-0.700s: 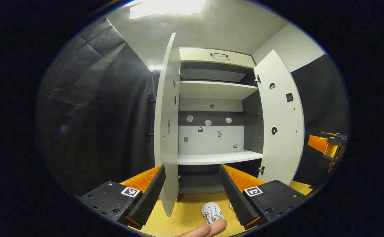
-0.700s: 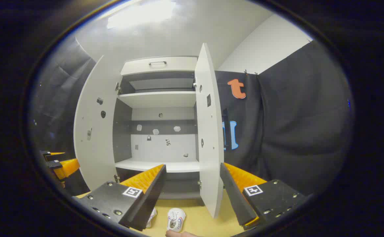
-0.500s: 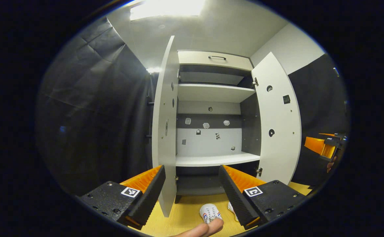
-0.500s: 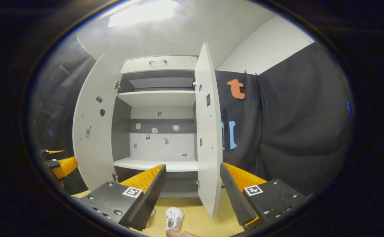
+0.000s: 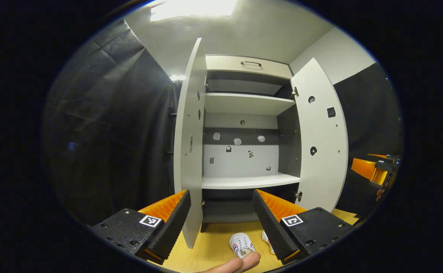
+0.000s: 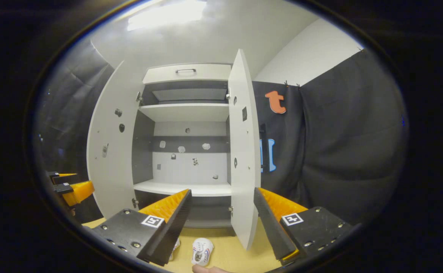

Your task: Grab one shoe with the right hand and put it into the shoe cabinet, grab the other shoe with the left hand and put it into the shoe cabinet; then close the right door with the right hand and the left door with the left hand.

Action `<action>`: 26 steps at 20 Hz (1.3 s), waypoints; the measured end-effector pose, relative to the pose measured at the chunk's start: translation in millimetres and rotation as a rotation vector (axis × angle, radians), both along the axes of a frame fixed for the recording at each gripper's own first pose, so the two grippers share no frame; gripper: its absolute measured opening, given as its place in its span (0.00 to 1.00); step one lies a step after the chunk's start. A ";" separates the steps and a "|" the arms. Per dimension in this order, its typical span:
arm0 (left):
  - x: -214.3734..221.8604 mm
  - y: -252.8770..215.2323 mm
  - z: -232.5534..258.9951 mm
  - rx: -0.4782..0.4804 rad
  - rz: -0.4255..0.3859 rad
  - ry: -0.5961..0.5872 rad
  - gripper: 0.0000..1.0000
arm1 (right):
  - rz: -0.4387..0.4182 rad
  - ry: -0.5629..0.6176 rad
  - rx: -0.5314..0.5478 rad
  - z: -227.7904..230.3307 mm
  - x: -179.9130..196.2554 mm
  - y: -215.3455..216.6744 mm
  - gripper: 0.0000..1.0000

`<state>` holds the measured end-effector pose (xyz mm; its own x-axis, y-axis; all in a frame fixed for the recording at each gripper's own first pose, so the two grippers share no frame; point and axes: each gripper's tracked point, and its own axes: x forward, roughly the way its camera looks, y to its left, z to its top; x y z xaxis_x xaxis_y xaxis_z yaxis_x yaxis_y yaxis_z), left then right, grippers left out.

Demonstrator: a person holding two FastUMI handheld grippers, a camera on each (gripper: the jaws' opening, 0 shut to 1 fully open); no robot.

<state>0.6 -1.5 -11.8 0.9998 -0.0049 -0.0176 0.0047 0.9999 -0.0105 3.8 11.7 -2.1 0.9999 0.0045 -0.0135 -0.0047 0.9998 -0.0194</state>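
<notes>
Ahead, the left gripper (image 5: pixel 221 223) and right gripper (image 6: pixel 221 223) hung level with fingers spread wide, gripping nothing. Both white shoes (image 5: pixel 241 244) lay on the yellow floor (image 5: pixel 214 246) before the open shoe cabinet (image 5: pixel 244 113).

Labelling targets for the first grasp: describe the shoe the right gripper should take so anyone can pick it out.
Start at the white shoe cabinet, both doors open. On the yellow floor before it lie two white sneakers. Take the right sneaker, fully visible with red and blue side stripes; its neighbour is mostly hidden behind a finger of the right gripper.
</notes>
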 end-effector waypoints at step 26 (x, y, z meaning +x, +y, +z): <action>6.7 11.0 -46.3 0.024 -0.005 0.070 0.99 | 0.083 0.742 -0.058 -411.2 63.5 94.2 0.96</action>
